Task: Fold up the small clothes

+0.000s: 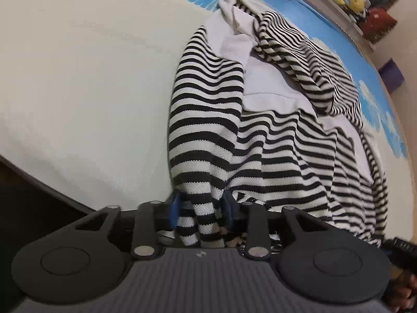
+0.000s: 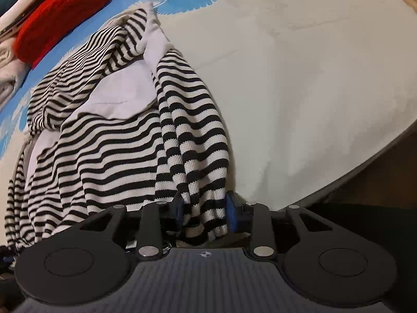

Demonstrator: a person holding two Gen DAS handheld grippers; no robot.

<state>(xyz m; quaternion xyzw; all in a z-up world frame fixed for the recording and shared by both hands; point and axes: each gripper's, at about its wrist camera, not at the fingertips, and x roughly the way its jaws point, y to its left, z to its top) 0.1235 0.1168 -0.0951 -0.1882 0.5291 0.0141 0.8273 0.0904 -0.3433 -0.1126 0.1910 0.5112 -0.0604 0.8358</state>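
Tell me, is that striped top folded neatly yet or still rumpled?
Still rumpled. The striped top lies bunched on the bed sheet, white lining exposed, sleeves crumpled; no tidy fold shows.

Left tool gripping a striped top

Its blue pads pinch a bunched hem; the rest spreads crumpled over a white-and-blue bed.

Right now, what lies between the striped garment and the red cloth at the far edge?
In the right wrist view, only a strip of blue bedsheet separates the striped garment from the red cloth; nothing else lies there.
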